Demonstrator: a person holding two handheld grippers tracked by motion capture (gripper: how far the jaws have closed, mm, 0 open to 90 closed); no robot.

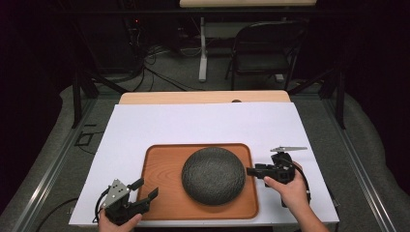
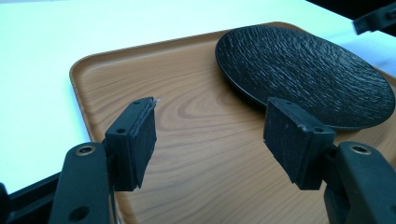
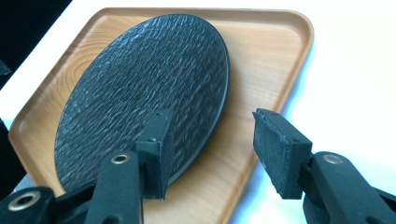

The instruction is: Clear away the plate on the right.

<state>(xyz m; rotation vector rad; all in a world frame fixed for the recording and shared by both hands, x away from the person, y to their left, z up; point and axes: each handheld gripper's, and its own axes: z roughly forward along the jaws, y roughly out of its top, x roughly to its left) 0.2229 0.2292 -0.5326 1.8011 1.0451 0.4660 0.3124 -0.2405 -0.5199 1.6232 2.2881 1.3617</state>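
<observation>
Dark textured plate (image 1: 213, 175) is lying flat on the wooden tray (image 1: 157, 164), sitting toward the tray's right half, tray itself resting on the white surface (image 1: 203, 123). Right gripper (image 1: 251, 171) is hovering just off the tray's right edge, pointing at the plate; its fingers (image 3: 280, 151) are standing wide apart w/ nothing between them. In the right gripper view one finger is showing over the plate's near rim, the other over the tray edge & white surface, neither pressing on the plate. Left gripper (image 1: 145, 189) is sitting at the tray's front-left corner, angled toward the plate; its fingers (image 2: 135, 140) are also spread wide & gripping nothing. In the left gripper view bare tray wood is showing between them, w/ the plate lying beyond the right-hand finger, apart from both.
</observation>
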